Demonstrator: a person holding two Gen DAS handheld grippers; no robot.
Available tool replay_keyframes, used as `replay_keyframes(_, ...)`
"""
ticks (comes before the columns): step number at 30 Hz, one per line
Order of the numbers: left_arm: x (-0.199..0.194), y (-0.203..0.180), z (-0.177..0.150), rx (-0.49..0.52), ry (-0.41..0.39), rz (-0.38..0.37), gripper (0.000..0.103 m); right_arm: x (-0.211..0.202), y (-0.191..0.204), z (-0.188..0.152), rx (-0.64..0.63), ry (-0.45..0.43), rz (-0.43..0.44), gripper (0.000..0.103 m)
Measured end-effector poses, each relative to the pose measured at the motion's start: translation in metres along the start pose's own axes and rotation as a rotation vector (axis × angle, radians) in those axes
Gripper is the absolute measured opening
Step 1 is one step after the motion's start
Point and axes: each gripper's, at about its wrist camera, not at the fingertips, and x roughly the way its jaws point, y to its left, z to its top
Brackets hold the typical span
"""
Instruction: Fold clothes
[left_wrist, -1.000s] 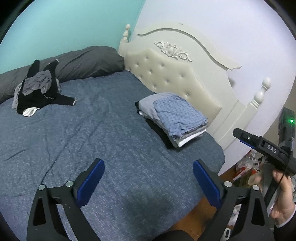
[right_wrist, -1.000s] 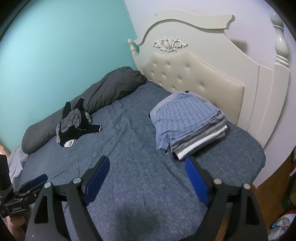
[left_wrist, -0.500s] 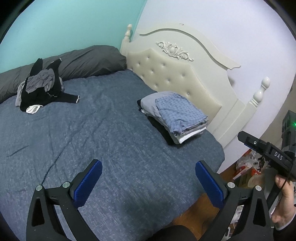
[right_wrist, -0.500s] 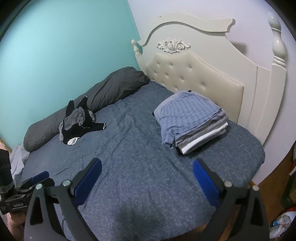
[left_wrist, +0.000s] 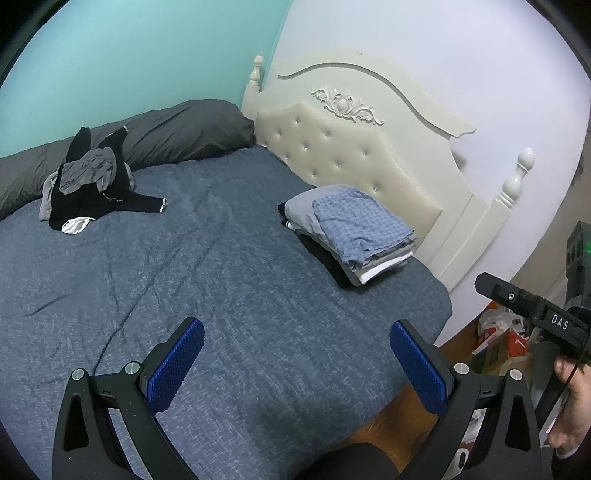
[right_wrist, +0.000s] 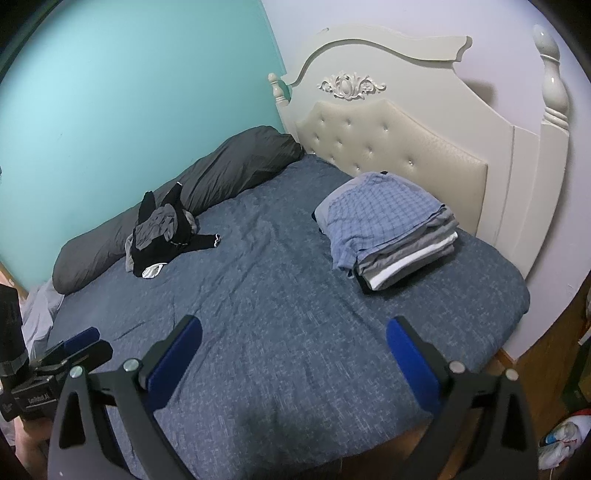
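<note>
Bedspread (left_wrist: 236, 302) (blue) — turquoise wall (left_wrist: 147, 55)

Grey pillow (right_wrist: 221, 177) lies beside cream headboard (right_wrist: 399, 147).

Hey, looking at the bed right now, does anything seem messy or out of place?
Yes: a crumpled heap of black and grey clothes lies unfolded against the dark bolster, while the folded stack sits tidy near the headboard.
</note>
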Motion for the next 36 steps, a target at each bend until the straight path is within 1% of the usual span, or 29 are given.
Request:
replay_keyframes(8, -0.017, -0.003, -0.003, 0.021, -0.02, 0.015, 0.103, -0.01, 0.012, -0.009, -0.021, 0.002, -0.001, 0.101)
replay_keyframes(23, -0.031, -0.008, -0.008, 0.044, -0.02, 0.03, 0.103, -0.027, 0.026, -0.023, -0.05, 0.0, -0.001, 0.101)
replay_keyframes(36, -0.043, -0.008, -0.013, 0.057, -0.033, 0.049, 0.103, -0.036, 0.036, -0.028, -0.072, -0.02, -0.006, 0.101)
